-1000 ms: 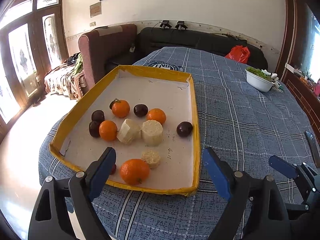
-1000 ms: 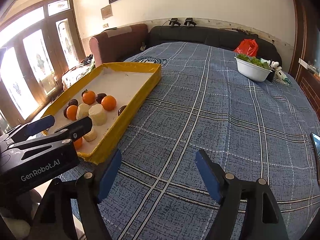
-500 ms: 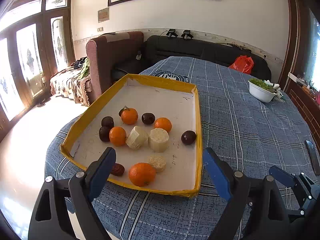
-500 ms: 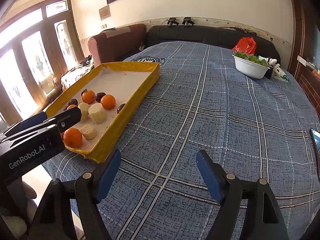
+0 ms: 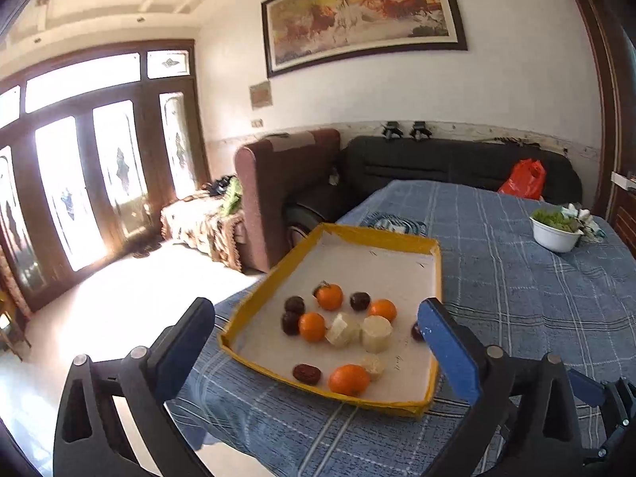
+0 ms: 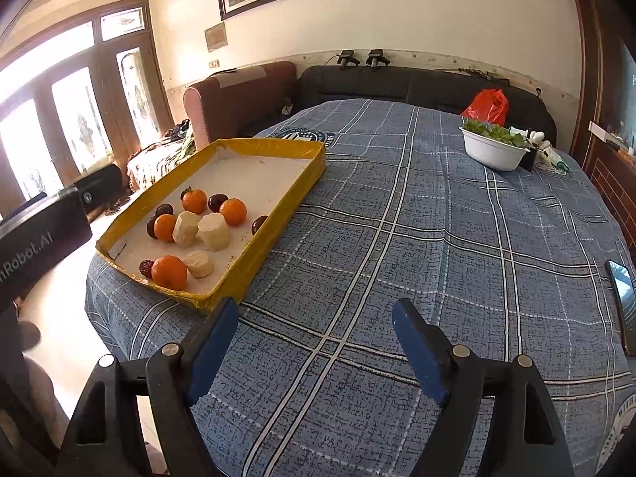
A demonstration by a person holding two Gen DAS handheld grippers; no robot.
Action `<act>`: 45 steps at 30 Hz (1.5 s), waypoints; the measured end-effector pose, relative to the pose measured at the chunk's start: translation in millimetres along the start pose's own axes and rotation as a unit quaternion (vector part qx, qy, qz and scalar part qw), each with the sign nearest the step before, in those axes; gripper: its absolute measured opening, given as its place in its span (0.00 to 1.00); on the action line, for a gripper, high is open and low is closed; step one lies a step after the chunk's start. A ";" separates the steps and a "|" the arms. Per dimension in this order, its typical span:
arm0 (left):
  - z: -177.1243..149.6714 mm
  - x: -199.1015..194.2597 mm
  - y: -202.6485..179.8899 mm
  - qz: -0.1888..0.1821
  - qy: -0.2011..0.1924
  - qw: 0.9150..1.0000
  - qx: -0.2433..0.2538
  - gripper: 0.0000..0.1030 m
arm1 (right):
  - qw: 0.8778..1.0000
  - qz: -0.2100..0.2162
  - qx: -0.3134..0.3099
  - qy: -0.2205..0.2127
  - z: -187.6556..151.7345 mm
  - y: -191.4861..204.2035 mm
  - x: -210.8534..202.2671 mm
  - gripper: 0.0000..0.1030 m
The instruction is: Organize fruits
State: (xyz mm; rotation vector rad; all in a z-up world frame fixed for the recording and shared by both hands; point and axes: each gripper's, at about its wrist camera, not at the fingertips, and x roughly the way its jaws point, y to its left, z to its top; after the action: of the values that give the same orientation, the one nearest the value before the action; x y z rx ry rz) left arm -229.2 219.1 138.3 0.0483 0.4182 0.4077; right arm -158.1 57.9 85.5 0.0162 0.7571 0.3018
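Note:
A yellow-rimmed tray [image 5: 437, 274] lies on the blue plaid table, also in the right wrist view [image 6: 278, 198]. It holds several oranges [image 5: 349, 379] [image 6: 169, 272], dark plums [image 5: 360, 301], a red date [image 5: 307, 373] and pale peeled fruit chunks [image 5: 376, 333] [image 6: 214, 231]. My left gripper [image 5: 318, 342] is open and empty, above the tray's near edge. My right gripper [image 6: 316, 348] is open and empty over bare cloth, right of the tray.
A white bowl of greens [image 6: 493, 151] stands at the table's far right, also in the left wrist view [image 5: 554, 230]. A dark phone-like object [image 6: 622, 302] lies at the right edge. Sofas [image 6: 397, 83] stand behind the table.
Both grippers have pulled back and risen; the left view now tilts up and shows more of the room. The tray and fruit have not moved. Both stay open.

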 end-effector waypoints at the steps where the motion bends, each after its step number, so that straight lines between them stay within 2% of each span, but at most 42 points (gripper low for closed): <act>1: 0.6 -5.5 1.1 0.011 -0.011 1.000 0.005 1.00 | 1.000 0.003 -0.001 -0.001 -0.7 1.9 -1.2 0.82; 4: -5.0 -13.5 3.0 -0.003 -0.018 1.000 0.017 1.00 | 1.000 0.009 -0.008 -0.003 -3.1 9.0 -3.0 0.82; 7: -10.1 -4.7 0.4 -0.057 0.023 0.998 0.023 1.00 | 1.000 0.013 -0.018 -0.003 -5.4 15.5 -3.9 0.83; 9: -15.2 2.7 -0.3 -0.075 0.042 0.996 0.017 1.00 | 1.000 0.015 -0.024 -0.003 -6.9 18.2 -4.4 0.83; 18: -21.2 16.1 6.7 -0.060 0.065 0.996 0.006 1.00 | 0.999 0.019 -0.034 0.003 -10.1 23.6 0.2 0.84; 29: -26.2 30.7 11.7 -0.059 0.082 0.995 -0.002 1.00 | 0.998 0.025 -0.050 0.022 -11.4 38.3 16.1 0.84; 33: -26.7 36.0 12.9 -0.058 0.087 0.995 -0.003 1.00 | 0.998 0.024 -0.048 0.029 -11.1 38.1 22.8 0.84; 41: -28.7 46.3 20.1 -0.033 0.098 0.994 -0.022 1.00 | 0.997 0.028 -0.053 0.038 -10.8 41.3 30.8 0.84; 45: -28.5 49.0 16.5 -0.036 0.104 0.994 -0.016 1.00 | 0.998 0.025 -0.042 0.036 -9.6 37.3 33.2 0.84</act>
State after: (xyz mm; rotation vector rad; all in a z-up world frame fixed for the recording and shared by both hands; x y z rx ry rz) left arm -206.0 252.5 95.6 -0.0413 0.6160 0.3487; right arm -151.7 101.8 60.7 -0.0554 0.8155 0.3841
